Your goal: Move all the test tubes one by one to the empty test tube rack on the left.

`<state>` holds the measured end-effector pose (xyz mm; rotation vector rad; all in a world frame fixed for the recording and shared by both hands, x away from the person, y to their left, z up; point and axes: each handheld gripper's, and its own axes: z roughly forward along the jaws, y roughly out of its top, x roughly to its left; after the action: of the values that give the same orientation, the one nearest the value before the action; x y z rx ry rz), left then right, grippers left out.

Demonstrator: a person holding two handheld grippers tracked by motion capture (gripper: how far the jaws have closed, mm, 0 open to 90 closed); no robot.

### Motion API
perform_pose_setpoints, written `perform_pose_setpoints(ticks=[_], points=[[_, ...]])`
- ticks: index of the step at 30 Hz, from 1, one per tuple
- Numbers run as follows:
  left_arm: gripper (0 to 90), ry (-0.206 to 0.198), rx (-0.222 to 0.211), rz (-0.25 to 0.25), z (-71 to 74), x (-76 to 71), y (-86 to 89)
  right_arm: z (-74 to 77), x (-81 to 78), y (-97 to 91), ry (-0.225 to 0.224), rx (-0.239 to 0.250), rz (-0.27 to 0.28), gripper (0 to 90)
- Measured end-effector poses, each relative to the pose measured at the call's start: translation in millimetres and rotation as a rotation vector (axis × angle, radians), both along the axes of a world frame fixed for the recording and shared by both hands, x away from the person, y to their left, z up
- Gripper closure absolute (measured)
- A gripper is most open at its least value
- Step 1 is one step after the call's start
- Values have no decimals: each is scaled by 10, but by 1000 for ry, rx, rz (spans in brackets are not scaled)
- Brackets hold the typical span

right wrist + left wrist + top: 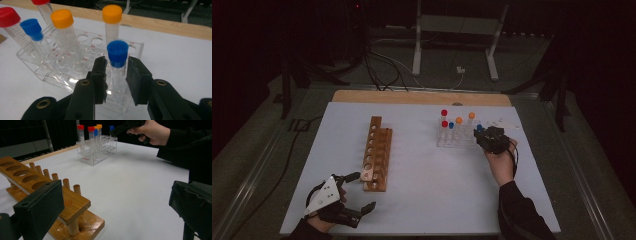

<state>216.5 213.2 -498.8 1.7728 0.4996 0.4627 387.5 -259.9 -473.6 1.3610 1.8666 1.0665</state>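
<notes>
- Fingers of the right gripper (116,75) stood on either side of a blue-capped tube (117,67), one pad at each flank just below the cap; from the right gripper view the pads looked to be at the glass or a hair off it, and I could not tell which.
- That tube stood upright between the fingers in the near end of the clear rack (62,75), its cap rising just above the fingertips.
- Beyond the fingers, in the same rack, stood two orange-capped tubes (112,25), another blue-capped one (32,31) and two red-capped ones (8,17).
- Right hand (501,162) held its gripper at the rack's end, seen from the high view.
- Fingers of the left gripper (115,210) stood wide apart with only bare white worktop (130,185) between them.
- Just beside the left-hand finger (40,210) of that gripper lay the wooden rack (50,192), its row of pegs and holes running away from the fingertips; the clear rack was well apart from them, far across the worktop.
</notes>
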Motion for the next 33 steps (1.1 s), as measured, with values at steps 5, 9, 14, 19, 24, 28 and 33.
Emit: perform_pose_setpoints(ticks=[5, 9, 14, 19, 24, 28, 33], points=[[5, 0, 2, 0, -1, -1, -1, -34, 20, 25, 11, -16, -15, 721], [5, -1, 2, 0, -1, -2, 0, -41, 10, 52, 3, -39, -34, 754], [6, -2, 3, 2, -2, -2, -2, -49, -2, 79, -10, -72, -41, 768], [5, -1, 10, 3, 0, -9, -6, -50, -18, 81, -25, -68, -45, 771], [5, 0, 8, 7, 3, -10, -3, 45, -64, 56, -55, -62, -30, 771], [5, 4, 10, 7, 5, -13, -6, 132, -127, 40, -84, -52, -27, 772], [5, 4, 17, 11, 10, -17, -8, 268, -205, 53, -137, -55, -19, 772]])
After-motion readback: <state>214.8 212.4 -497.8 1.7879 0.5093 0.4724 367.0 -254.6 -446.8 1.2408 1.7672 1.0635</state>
